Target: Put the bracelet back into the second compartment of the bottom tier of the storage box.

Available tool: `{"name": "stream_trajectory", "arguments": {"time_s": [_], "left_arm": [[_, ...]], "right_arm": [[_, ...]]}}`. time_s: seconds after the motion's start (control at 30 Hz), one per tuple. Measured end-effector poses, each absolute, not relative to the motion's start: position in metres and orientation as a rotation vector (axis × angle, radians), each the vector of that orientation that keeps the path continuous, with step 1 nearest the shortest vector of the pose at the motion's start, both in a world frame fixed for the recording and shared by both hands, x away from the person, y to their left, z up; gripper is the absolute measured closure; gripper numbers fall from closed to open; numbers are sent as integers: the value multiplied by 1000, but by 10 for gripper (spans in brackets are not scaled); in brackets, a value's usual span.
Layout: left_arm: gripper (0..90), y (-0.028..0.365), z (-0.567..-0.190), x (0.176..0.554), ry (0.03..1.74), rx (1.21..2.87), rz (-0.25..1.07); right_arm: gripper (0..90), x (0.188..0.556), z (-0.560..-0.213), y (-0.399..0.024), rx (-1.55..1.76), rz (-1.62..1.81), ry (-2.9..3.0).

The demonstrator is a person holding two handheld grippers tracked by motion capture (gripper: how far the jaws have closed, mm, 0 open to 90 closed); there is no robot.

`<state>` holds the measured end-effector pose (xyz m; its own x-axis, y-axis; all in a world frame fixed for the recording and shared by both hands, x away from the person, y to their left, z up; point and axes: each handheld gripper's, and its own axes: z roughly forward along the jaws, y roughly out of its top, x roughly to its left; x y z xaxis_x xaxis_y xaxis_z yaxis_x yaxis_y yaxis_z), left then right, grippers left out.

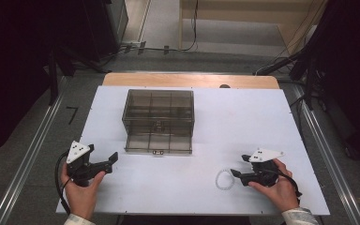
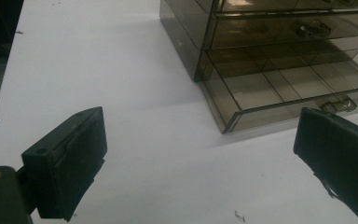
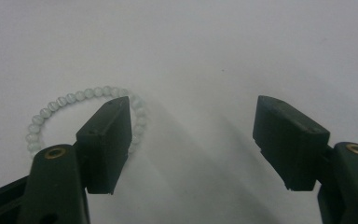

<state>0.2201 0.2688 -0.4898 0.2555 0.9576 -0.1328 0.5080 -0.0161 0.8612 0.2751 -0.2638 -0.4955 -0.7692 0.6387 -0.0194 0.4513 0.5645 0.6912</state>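
Observation:
A bracelet of pale round beads (image 1: pixel 224 179) lies flat on the white table (image 1: pixel 243 122), near its front right. My right gripper (image 1: pixel 234 173) sits just right of it, low over the table and open. In the right gripper view the bracelet (image 3: pixel 60 100) lies at the left, and the left jaw covers the ring's right side; nothing is pressed between the jaws of the right gripper (image 3: pixel 193 112). My left gripper (image 1: pixel 114 158) rests open at the front left, pointing toward the smoked clear drawer box (image 1: pixel 158 121). The left gripper (image 2: pixel 200 126) holds nothing.
The box's bottom drawer (image 2: pixel 279 88) is pulled out toward me, showing several bare compartments and a small metal handle (image 2: pixel 338 103). Upper drawers are closed. A wooden strip (image 1: pixel 190 79) runs behind the table. Metal rails (image 1: pixel 33 150) flank both sides.

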Motion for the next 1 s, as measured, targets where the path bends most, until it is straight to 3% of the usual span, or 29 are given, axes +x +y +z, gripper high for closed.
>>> {"name": "stream_trajectory", "arguments": {"time_s": [0.47, 1.0], "left_arm": [[45, 269, -490, 221, 1373, 1653, 636], [45, 269, -490, 220, 1372, 1651, 634]], "right_arm": [[356, 273, -497, -256, 878, 1008, 2566], [592, 269, -498, -247, 852, 962, 2612]]}}
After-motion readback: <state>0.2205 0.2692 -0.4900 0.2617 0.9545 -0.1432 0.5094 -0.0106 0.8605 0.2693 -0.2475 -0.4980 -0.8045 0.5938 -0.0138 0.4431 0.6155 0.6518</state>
